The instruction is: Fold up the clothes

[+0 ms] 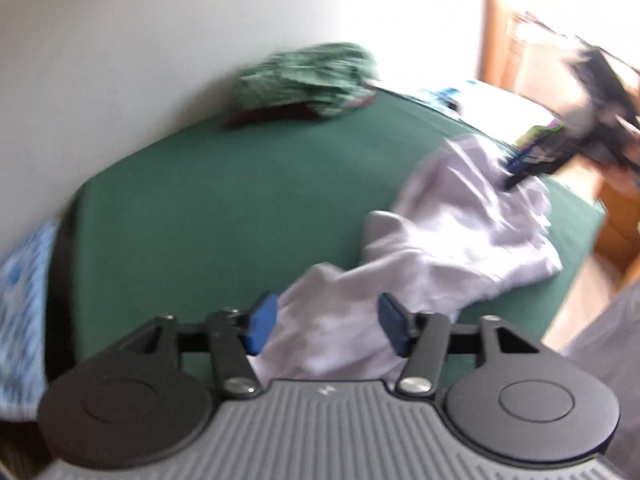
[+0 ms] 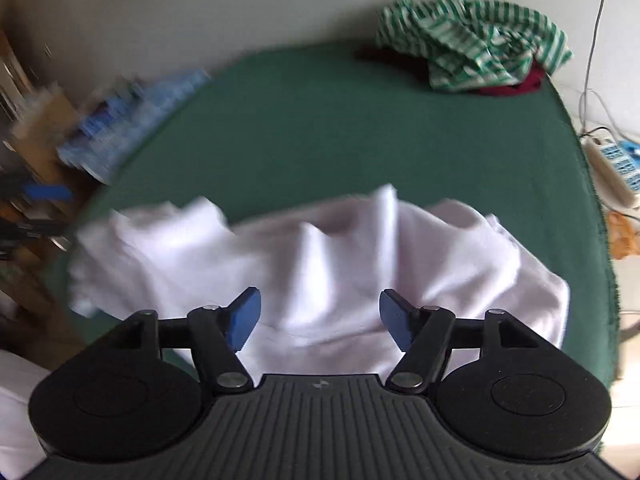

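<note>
left wrist view: a pale lilac-white garment [image 1: 460,220] lies rumpled on a green-covered tabletop [image 1: 224,200], bunched along the near edge and spreading toward the right-hand edge. the left gripper [image 1: 326,326] hangs over the near end of the cloth with its blue pads well apart and nothing pinched between them; fabric shows beyond the gap but neither pad presses on it. the right gripper [image 1: 520,168] appears at the far right of this view, low over the cloth's other end, too blurred there to read.

right wrist view: the right gripper [image 2: 320,322] has its jaws spread wide over the same garment [image 2: 320,256], holding nothing. the cloth is ridged into tall folds along the near edge. a green-and-white striped shirt [image 2: 472,40] sits heaped on a dark red item [image 2: 512,86] at a far corner, well apart from the work.

the risk from here is a grab on a ridge rather than a hem or corner: a pinch on bunched layers would likely lift a wad and leave a crooked fold. with cloth so close to the near edge, a pull could also drag it off.
</note>
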{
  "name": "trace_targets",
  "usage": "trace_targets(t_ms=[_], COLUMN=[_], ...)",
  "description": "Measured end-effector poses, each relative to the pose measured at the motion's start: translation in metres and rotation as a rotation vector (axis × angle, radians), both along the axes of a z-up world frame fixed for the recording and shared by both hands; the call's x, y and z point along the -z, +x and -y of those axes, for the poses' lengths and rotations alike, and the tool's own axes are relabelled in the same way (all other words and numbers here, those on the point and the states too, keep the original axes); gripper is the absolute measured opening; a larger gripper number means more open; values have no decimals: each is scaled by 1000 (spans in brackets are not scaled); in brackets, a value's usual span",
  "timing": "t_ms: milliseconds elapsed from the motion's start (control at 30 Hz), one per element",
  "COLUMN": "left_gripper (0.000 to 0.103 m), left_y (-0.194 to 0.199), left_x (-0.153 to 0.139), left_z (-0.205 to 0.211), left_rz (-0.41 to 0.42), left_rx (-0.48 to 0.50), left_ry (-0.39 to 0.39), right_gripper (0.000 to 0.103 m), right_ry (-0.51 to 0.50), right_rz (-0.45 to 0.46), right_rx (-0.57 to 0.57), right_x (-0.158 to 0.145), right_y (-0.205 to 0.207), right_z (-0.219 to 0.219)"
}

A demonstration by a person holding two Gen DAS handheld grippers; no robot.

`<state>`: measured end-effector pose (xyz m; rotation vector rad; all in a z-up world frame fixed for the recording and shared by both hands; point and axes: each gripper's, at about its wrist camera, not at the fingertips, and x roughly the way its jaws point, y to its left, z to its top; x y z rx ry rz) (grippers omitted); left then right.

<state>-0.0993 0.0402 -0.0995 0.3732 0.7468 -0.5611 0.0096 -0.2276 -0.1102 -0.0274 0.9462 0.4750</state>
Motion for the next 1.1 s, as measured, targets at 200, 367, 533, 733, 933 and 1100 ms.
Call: trace_targets(t_ms=[200,367,533,733,933,1100], left_gripper=[67,37,5,4,0,0], left_y=[37,34,0,6,-5,-49], left_x=[44,62,53,-31,-148,-230], left_z=[14,0,10,-8,-26,-43], left_rz=[-156,-294,-210,81,488,768], left_rx=[81,-9,-53,-209,-297,-356], left_ry=[-65,-186,-133,-282,-368,-447], right_gripper=[65,15,5,5,5,2], right_ry=[-101,-110,-70,45,202,339], right_rz=[-63,-42,23,279,578,761], right_rx=[-14,-15,19,86,71,12], right_x=[30,27,11,-63,-158,-229], right_y=[-10,-35,-52,-42,-23,-37], right_z=[9,22,27,38,37,45])
